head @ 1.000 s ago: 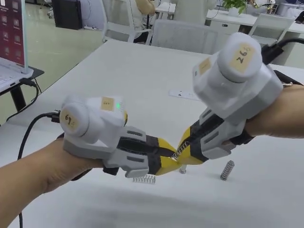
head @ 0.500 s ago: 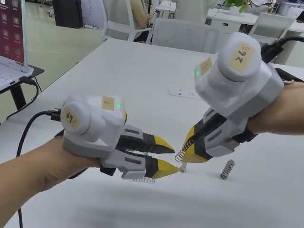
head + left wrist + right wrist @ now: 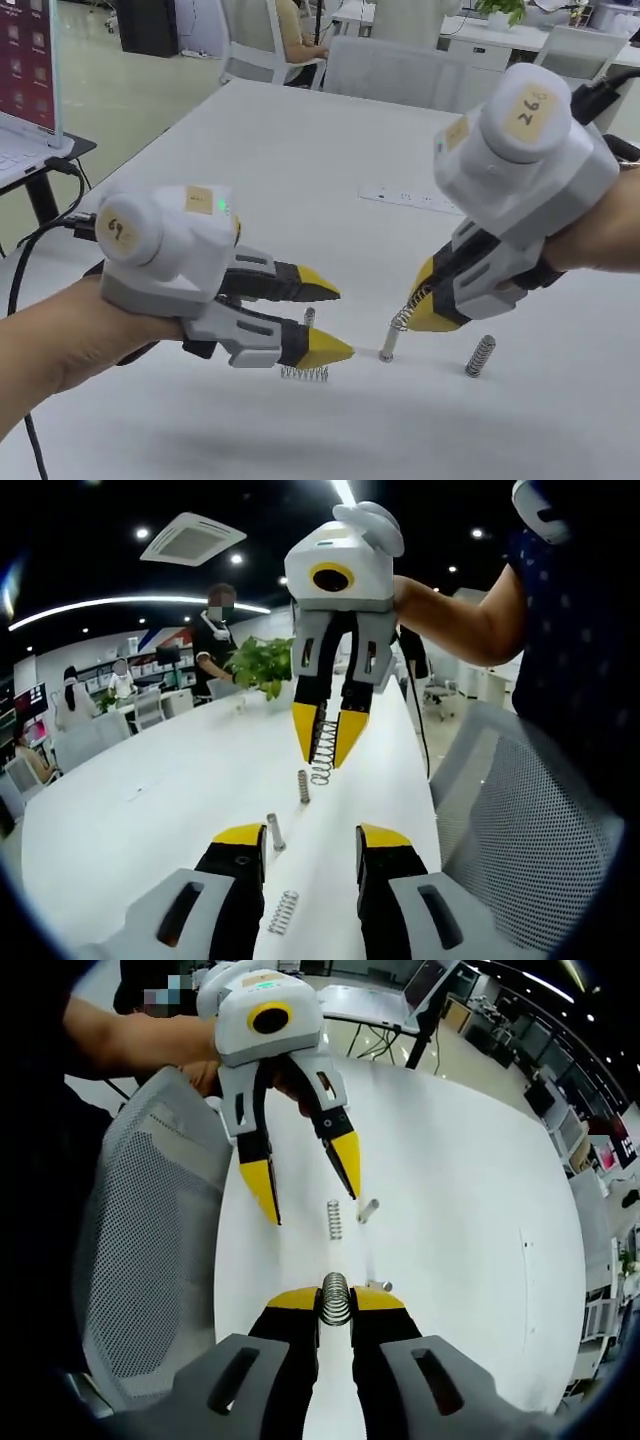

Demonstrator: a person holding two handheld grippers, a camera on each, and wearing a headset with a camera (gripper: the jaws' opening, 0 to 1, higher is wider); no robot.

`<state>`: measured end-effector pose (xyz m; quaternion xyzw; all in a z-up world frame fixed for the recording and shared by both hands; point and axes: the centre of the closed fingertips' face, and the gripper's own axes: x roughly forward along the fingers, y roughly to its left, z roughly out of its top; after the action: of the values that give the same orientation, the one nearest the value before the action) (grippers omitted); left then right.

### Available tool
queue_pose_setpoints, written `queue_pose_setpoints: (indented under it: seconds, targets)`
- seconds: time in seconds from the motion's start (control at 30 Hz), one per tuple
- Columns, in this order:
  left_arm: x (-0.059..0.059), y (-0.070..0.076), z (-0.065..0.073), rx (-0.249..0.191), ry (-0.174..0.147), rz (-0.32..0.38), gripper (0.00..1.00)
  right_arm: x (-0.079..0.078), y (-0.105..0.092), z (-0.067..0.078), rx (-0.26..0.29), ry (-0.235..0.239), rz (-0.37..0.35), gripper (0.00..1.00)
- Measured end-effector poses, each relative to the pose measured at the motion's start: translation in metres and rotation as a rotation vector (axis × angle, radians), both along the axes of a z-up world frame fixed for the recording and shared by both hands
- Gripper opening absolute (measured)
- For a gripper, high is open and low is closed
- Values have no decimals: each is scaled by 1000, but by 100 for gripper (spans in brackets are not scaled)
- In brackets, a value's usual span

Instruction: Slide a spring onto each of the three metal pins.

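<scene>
Left claw hangs low over the table, jaws wide apart, nothing in them. Just under its lower tip a loose spring lies flat on the table. A short pin shows in the gap betw. the jaws, close to the tips. Next to the right, a bare pin stands upright. Right claw sits just above & right of it, jaws closed on a held spring that sticks out slanted, its lower end near the pin top but not on it yet. Far right, an upright spring stands, prob. already on its pin.

Risks: the held spring is tilted vs. the upright bare pin, so its end coil may catch the tip & tip the pin over, or the spring bends & pops out of the grip. Pins look free-standing, so a side push likely topples one. Left claw is close: a stray move could sweep the loose spring or knock the short pin.
</scene>
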<state>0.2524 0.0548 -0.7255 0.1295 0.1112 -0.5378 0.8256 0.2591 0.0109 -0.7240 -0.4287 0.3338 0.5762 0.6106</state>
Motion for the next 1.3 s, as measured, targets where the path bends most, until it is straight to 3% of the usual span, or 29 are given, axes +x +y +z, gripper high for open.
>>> queue_pose_setpoints:
  seconds: [0.33, 0.7, 0.9, 1.3]
  targets:
    - [-2, 21, -7, -6, 23, 60, 35, 6, -6, -4, -25, -4, -10, 9]
    - [-13, 39, -15, -33, 46, 123, 37, 20, -6, -13, -54, -3, -14, 9]
    - [-17, 39, -24, -46, 63, 140, 36, 29, -5, -19, -76, -10, -17, 9]
    - [-20, 34, -27, -56, 70, 143, 36, 53, -2, -34, -107, -17, -30, 9]
